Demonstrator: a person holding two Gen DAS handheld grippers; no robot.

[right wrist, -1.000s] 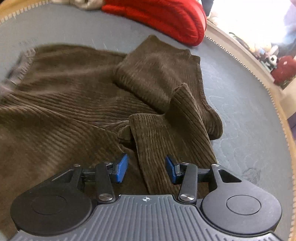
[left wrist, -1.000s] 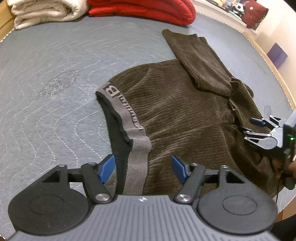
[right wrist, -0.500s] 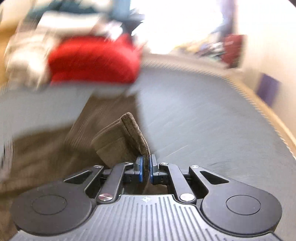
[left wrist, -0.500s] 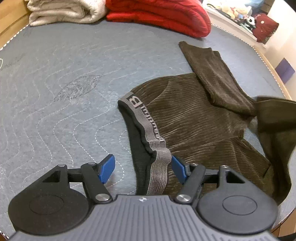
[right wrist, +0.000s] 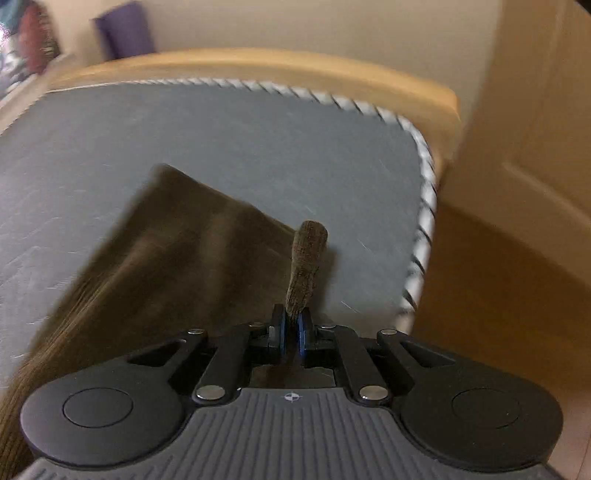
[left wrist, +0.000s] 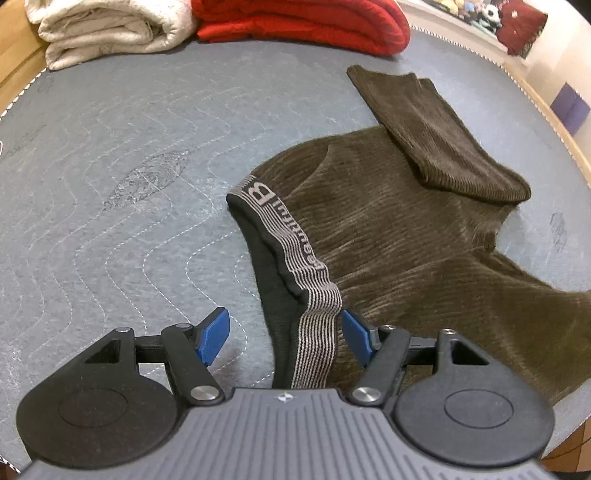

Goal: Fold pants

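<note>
- The grey quilted mat point(left wrist: 110, 155) lies ahead of both tools, bearing the brown corduroy pants point(left wrist: 406, 240) crumpled, one leg doubled back.
- The right gripper point(right wrist: 291, 325) is pressed together, pinching a leg hem point(right wrist: 306, 258) near the mat's corner.
- The left gripper point(left wrist: 286, 336) stands spread, straddling the striped waistband point(left wrist: 317, 325), not pinching.
- Step, I judge: straightening the leg. Next: clamp the waistband, then draw the cloth flat.

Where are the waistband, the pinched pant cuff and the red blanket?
waistband point(left wrist: 295, 254), left wrist view, striped band's middle.
pant cuff point(right wrist: 308, 254), right wrist view, fold sticking up from the pads.
red blanket point(left wrist: 303, 18), left wrist view, top fold.
</note>
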